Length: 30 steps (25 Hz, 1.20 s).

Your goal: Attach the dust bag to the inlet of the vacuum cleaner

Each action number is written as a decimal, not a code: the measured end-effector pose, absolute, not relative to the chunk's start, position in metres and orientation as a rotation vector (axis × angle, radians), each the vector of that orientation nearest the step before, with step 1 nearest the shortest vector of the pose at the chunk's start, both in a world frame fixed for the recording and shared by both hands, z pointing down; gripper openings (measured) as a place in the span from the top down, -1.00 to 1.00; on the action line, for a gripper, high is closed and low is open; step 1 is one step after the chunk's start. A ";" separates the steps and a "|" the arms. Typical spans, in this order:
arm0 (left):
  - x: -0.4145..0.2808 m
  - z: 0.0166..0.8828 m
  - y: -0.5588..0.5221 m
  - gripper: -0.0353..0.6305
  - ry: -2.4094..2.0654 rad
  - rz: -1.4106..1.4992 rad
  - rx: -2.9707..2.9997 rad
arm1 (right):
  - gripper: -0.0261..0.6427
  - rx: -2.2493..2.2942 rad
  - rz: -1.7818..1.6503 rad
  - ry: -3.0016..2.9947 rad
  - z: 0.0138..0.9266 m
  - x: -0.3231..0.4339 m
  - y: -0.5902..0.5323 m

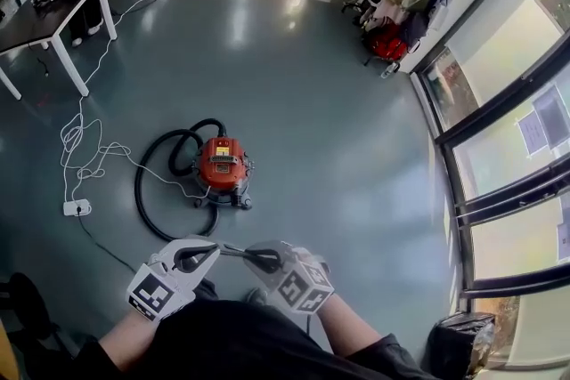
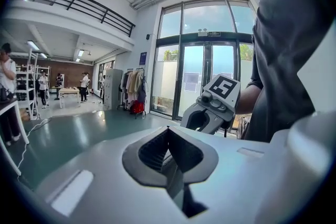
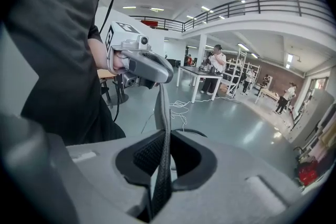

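Low in the middle of the head view, the left gripper (image 1: 216,250) and the right gripper (image 1: 248,255) point at each other just in front of the person's dark shirt. A thin, flat grey dust bag (image 1: 234,251) is seen edge-on between them. Both sets of fingers are closed on it. In the right gripper view the sheet stands pinched between the dark pads and runs up the frame to the other gripper's tips. In the left gripper view the fingers are pressed together on the same thin edge.

Above them in the head view, well apart from both grippers, a red canister vacuum cleaner (image 1: 222,166) sits on the teal-grey floor (image 1: 338,120). Its black hose (image 1: 142,191) loops round its left side. A white cable with a power strip (image 1: 77,207) trails at the left edge, below a dark-topped worktop on white legs (image 1: 40,18). Bare floor lies open right of the vacuum as far as the dark-framed window wall (image 1: 499,147). A black bin (image 1: 459,341) stands at the lower right.
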<state>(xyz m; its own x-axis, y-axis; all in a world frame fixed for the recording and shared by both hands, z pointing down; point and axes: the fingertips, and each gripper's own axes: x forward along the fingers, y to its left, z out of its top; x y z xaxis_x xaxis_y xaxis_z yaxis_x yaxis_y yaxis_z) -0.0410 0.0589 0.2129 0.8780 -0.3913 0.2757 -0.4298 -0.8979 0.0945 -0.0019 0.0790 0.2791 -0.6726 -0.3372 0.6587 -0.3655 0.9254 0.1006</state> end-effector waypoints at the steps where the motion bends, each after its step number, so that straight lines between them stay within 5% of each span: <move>1: -0.047 0.211 0.051 0.84 -0.624 0.376 2.898 | 0.86 0.496 0.045 -2.358 0.278 -0.008 0.072; 14: -0.120 0.221 -0.025 0.84 -0.543 0.352 2.889 | 0.86 0.559 0.044 -2.314 0.298 -0.068 0.017; 30: -0.074 0.262 -0.039 0.84 -0.630 0.447 2.800 | 0.86 0.482 0.022 -2.359 0.350 -0.032 -0.008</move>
